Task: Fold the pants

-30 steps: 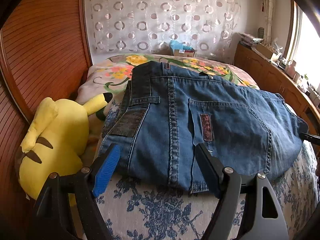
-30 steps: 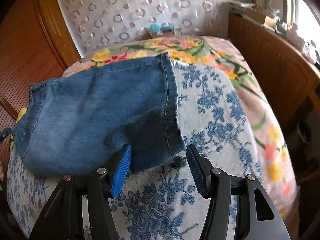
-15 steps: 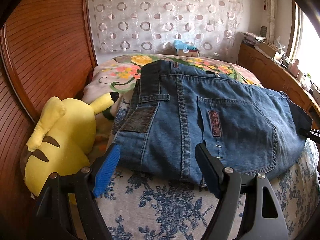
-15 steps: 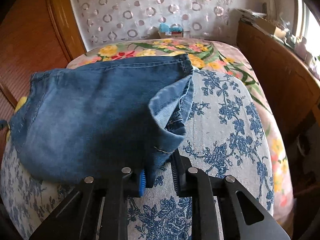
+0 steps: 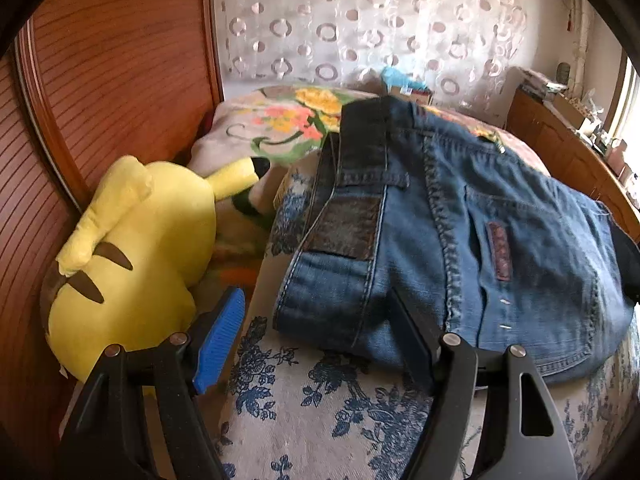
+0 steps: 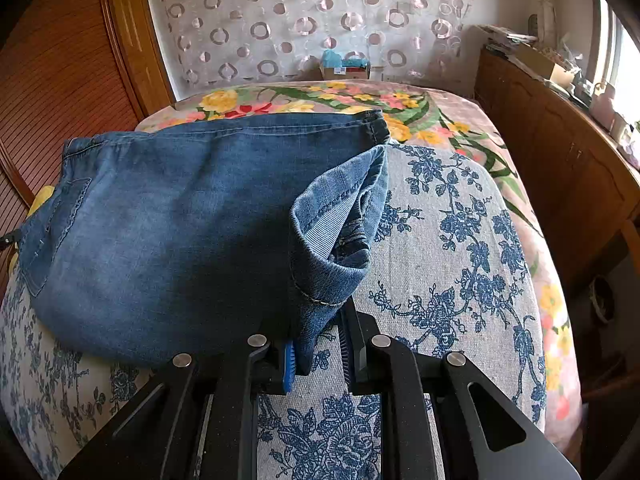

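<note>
Blue jeans (image 5: 460,220) lie flat on the bed, waistband and back pockets toward the left wrist view. My left gripper (image 5: 320,336) is open, its jaws straddling the near corner of the waistband end just above the bedspread. In the right wrist view the leg end of the jeans (image 6: 180,220) spreads across the bed. My right gripper (image 6: 318,354) is shut on the near hem corner (image 6: 320,280), which is lifted and curled up so the paler inside shows.
A yellow plush toy (image 5: 132,248) lies left of the jeans against the wooden headboard (image 5: 100,60). The bed has a blue-flowered cover (image 6: 460,260). A wooden cabinet (image 6: 560,152) runs along the right side. A patterned curtain (image 6: 312,20) hangs behind.
My right gripper closed on the jeans' hem corner and lifted it, curling it up. My left gripper, still open, shifted left and closer to the waistband corner.
</note>
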The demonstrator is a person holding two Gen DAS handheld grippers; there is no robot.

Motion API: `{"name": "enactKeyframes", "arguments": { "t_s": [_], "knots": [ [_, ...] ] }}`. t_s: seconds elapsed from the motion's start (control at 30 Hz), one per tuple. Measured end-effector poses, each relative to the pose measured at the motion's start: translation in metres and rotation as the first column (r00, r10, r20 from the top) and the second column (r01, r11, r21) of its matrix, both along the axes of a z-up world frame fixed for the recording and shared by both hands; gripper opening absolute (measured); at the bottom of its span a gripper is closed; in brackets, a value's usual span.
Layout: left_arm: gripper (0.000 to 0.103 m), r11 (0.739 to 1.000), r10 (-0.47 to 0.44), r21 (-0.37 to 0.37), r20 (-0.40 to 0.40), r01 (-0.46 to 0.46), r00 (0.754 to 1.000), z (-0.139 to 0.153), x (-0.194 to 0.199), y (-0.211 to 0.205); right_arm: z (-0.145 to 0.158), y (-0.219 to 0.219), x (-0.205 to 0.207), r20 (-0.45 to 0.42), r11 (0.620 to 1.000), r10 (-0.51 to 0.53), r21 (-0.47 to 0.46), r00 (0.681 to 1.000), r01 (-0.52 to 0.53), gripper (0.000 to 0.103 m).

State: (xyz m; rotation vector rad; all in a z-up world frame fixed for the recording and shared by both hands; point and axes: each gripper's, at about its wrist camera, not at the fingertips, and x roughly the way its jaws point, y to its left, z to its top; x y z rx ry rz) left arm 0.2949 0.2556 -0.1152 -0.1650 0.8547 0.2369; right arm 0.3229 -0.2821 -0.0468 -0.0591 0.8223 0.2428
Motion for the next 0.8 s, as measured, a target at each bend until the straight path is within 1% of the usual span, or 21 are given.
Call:
{"name": "enactKeyframes", "arguments": {
  "t_s": [0.13,0.17,0.2,0.27,0.3,0.33,0.37,0.4,0.5,0.63,0.8],
  "knots": [
    [0.074,1.000,0.007,-0.012,-0.019,-0.007,1.000,-0.007,0.005,0.002,-0.001,0.000,0.000,-0.002,1.000,0.001,0.002,1.000,-0.001,0.018],
    [0.071,1.000,0.006,-0.015,-0.017,-0.007,1.000,-0.008,0.005,0.003,-0.002,0.000,0.000,-0.002,1.000,0.001,0.004,1.000,-0.001,0.018],
    [0.061,1.000,0.001,-0.021,-0.013,-0.001,1.000,-0.008,0.005,0.003,-0.001,-0.001,0.001,-0.003,1.000,0.002,0.006,1.000,-0.002,0.018],
    [0.047,0.999,-0.018,-0.041,-0.002,0.018,1.000,-0.007,0.005,0.000,-0.002,-0.001,0.001,-0.002,1.000,0.004,0.008,1.000,-0.004,0.018],
    [0.039,0.999,-0.019,-0.026,0.006,0.019,1.000,-0.005,0.005,-0.001,0.000,-0.002,0.002,-0.003,1.000,0.006,0.010,1.000,-0.006,0.018],
    [0.034,1.000,-0.024,-0.019,0.008,0.024,1.000,-0.004,0.004,-0.004,0.001,-0.001,0.002,-0.001,1.000,0.007,0.012,1.000,-0.007,0.017],
    [0.024,0.999,-0.031,-0.022,0.011,0.031,0.999,-0.003,0.004,-0.006,0.001,-0.002,0.001,0.003,1.000,0.010,0.013,1.000,-0.010,0.017],
    [0.018,0.999,-0.029,-0.026,0.015,0.030,0.999,-0.001,0.003,-0.007,0.002,-0.002,0.000,0.009,1.000,0.011,0.014,1.000,-0.011,0.016],
    [0.012,0.999,-0.030,-0.020,0.036,0.031,0.999,0.007,-0.001,-0.009,0.009,-0.003,-0.005,0.035,1.000,0.010,0.029,0.999,-0.011,0.015],
    [0.010,0.999,-0.027,-0.016,0.090,0.029,0.996,0.027,-0.013,-0.012,0.021,-0.007,-0.015,0.083,0.999,0.005,0.048,0.997,-0.009,0.015],
    [0.009,0.999,-0.048,0.012,0.144,0.047,0.988,0.052,-0.030,-0.023,0.036,-0.009,-0.031,0.143,0.998,-0.003,0.056,0.990,-0.005,0.014]
  ]
}}
